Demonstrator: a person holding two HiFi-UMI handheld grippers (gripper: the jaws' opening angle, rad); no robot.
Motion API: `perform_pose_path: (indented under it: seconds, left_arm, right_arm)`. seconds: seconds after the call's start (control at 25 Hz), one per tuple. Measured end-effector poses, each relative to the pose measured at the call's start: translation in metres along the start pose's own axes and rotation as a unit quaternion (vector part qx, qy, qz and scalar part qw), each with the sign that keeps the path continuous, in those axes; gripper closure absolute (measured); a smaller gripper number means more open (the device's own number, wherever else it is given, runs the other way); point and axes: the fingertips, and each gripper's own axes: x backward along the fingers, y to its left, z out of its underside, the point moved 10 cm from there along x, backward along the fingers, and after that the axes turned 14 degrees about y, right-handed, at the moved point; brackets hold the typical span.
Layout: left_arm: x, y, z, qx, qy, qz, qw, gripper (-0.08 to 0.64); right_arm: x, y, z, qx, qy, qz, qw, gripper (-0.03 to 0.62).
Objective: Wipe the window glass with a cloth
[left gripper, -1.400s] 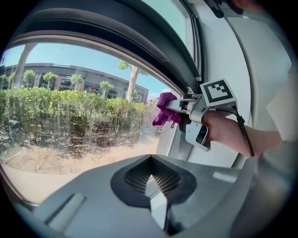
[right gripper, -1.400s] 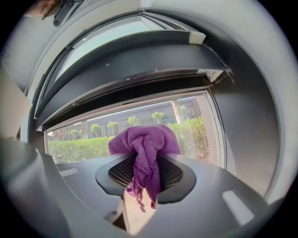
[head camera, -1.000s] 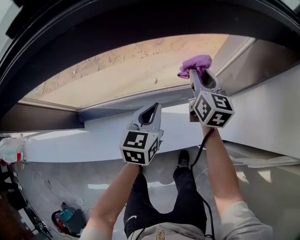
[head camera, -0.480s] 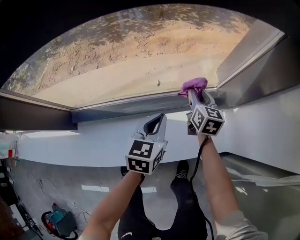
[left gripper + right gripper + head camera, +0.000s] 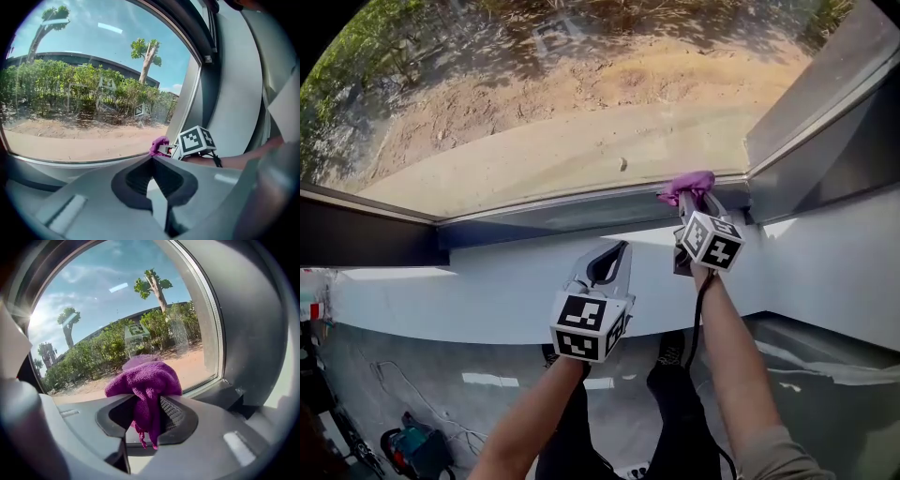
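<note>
WINDOW DUTY: A person's right gripper (image 5: 694,199) held a bunched purple cloth (image 5: 688,184) pinched between its jaws at the lower right corner of the window glass (image 5: 534,122), just above the dark bottom frame (image 5: 544,214). In the right gripper view the wad bulged past the jaw tips with a loose tail hanging down behind them, and a faint purple reflection sat in the pane close beside it. Whether the cloth actually touched the glass could not be told.

The left gripper (image 5: 617,255) hung lower, in front of the white sill (image 5: 441,291). Its jaws were drawn together on nothing and it was well apart from the cloth.

The wiping looked barely begun, with nearly the whole pane lying up and to the left of the cloth. To do it well, the wad probably needed pressing flat against the glass and drawing out of the corner in overlapping passes. A firm pinch would matter too — only soft cloth, never the hard jaw tips, should meet the pane.
</note>
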Motion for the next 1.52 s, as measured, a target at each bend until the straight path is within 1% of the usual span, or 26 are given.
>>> perform_pose_path:
  seconds: [0.12, 0.24, 0.44, 0.64, 0.8, 0.92, 1.16, 1.36, 1.52]
  left_arm:
    - [-0.005, 0.005, 0.006, 0.011, 0.001, -0.006, 0.9999, 0.56]
    - [-0.009, 0.009, 0.012, 0.012, 0.007, -0.009, 0.9999, 0.56]
    - [0.0, 0.018, 0.021, 0.018, 0.018, -0.013, 0.9996, 0.56]
    - [0.018, 0.023, 0.02, 0.013, 0.022, -0.018, 0.9995, 0.56]
    - [0.033, 0.028, 0.008, 0.011, 0.013, -0.021, 0.9996, 0.56]
    - [0.044, 0.027, -0.004, 0.009, 0.005, -0.019, 0.9998, 0.56]
    - [0.062, 0.018, -0.041, 0.004, -0.021, -0.014, 0.9997, 0.56]
    - [0.078, 0.007, -0.074, 0.002, -0.045, -0.009, 0.9989, 0.56]
    - [0.096, 0.002, -0.095, -0.004, -0.063, -0.008, 0.998, 0.56]
  right_arm:
    - [-0.013, -0.003, 0.007, -0.006, 0.028, 0.016, 0.999, 0.443]
    - [-0.015, 0.001, 0.008, -0.006, 0.036, 0.024, 0.999, 0.443]
    - [-0.016, 0.024, 0.011, 0.009, 0.049, -0.002, 0.999, 0.443]
    - [-0.011, 0.048, 0.009, -0.002, 0.051, -0.014, 0.999, 0.445]
    - [0.006, 0.066, -0.005, 0.005, 0.031, -0.025, 0.999, 0.446]
    - [0.031, 0.083, -0.023, 0.016, 0.01, -0.036, 0.999, 0.446]
    - [0.088, 0.121, -0.069, 0.064, -0.049, -0.045, 0.996, 0.446]
    - [0.135, 0.142, -0.113, 0.074, -0.074, -0.062, 0.993, 0.445]
    - [0.174, 0.158, -0.143, 0.077, -0.114, -0.075, 0.988, 0.446]
